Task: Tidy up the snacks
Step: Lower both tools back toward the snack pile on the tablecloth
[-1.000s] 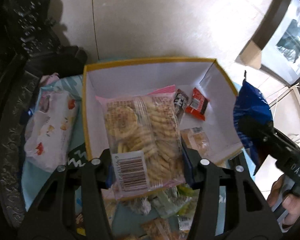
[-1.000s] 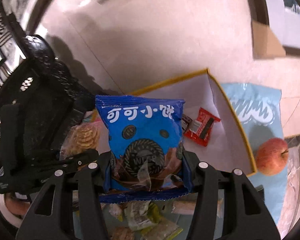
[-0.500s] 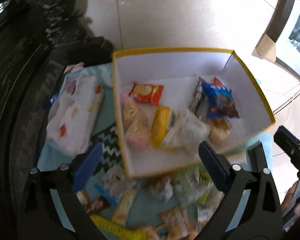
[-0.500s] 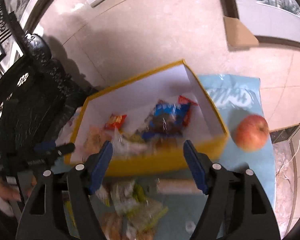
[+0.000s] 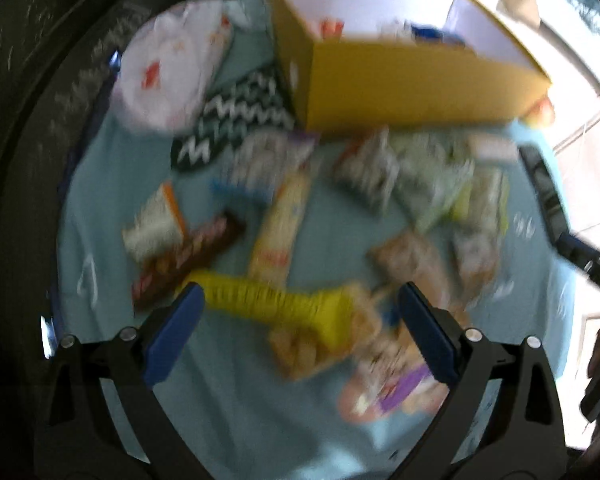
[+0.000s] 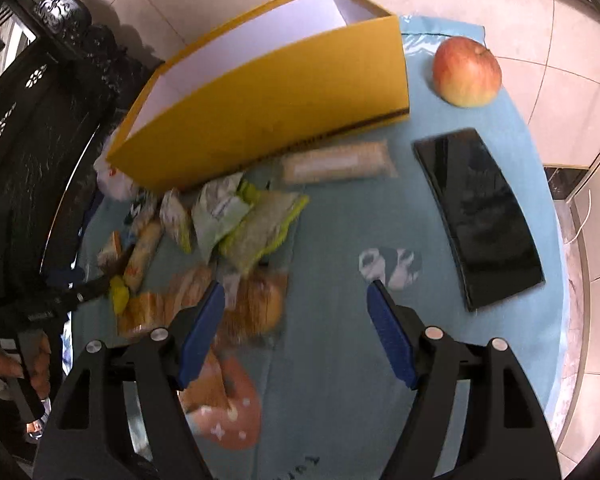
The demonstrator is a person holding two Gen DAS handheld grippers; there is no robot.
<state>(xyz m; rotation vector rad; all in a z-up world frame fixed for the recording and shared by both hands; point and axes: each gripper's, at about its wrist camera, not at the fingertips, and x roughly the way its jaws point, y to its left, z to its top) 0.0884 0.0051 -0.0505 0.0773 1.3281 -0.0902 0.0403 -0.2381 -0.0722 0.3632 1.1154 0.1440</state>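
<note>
So both hand-held grippers are empty right now and hovering over the loose pile, which looks to me like the "go fetch the next snack" step.

Going left to right: the left hand-held gripper (image 5: 296,332) has its jaws spread wide with nothing between the pads. It hangs over the blue cloth (image 5: 112,168) on the bench, and a yellow packet (image 5: 268,304) lies right below the gap, with a brown chocolate bar (image 5: 188,256) just to its left and a long cream-coloured bar (image 5: 280,228) behind. That view is pretty blurry, so I can't read any labels.

Over to the right, the right hand-held gripper (image 6: 296,328) is open at a middling width, also empty. A clear bag of biscuits (image 6: 256,304) sits next to its left pad, and green-and-white packets (image 6: 240,220) lie further back. Bare cloth is under most of the gap.

Next move, I'd guess: each gripper needs to centre over one packet, drop down, and close on it without dragging its neighbours, since everything's crowded and overlapping.

Containers: there's just the yellow box (image 6: 284,100), white inside, standing at the far edge of the pile. From the left view you can glimpse a few wrappers inside, something red and something blue. From the right view its front wall hides the contents. An apple (image 6: 466,72) and a black phone (image 6: 480,212) sit off to the right, outside the box.
</note>
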